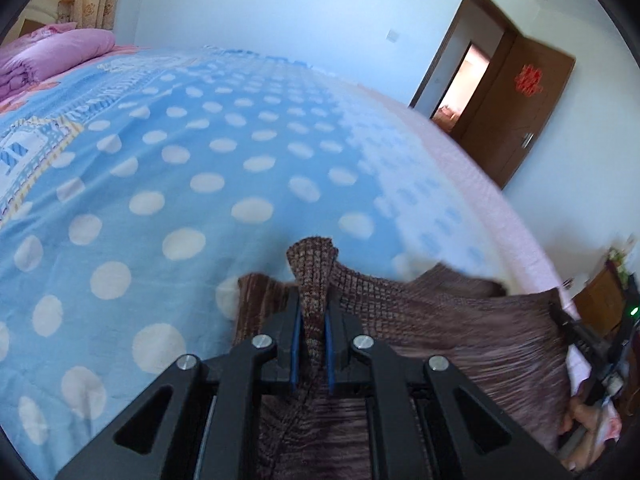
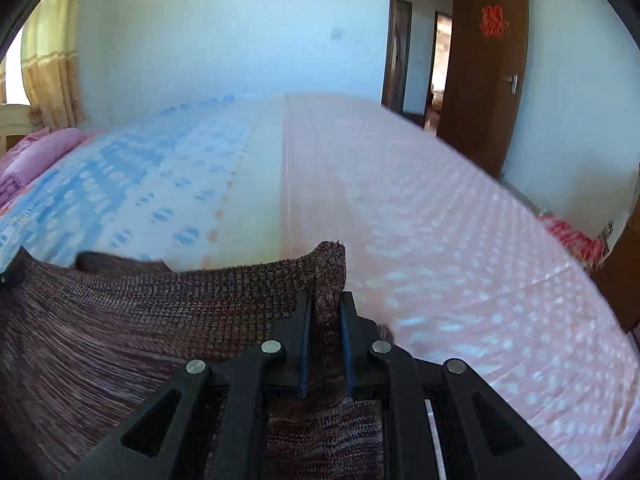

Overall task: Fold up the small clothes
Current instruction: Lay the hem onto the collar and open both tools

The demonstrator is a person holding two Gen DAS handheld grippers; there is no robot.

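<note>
Left wrist view: pink quilt (image 1: 60, 56) lies beyond dotted bedspread (image 1: 160, 168), door (image 1: 516, 100) open.

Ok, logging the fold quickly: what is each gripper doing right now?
Left gripper: shut on a bunched corner of the brown knitted garment.
Right gripper: shut on another corner of that garment.
</note>
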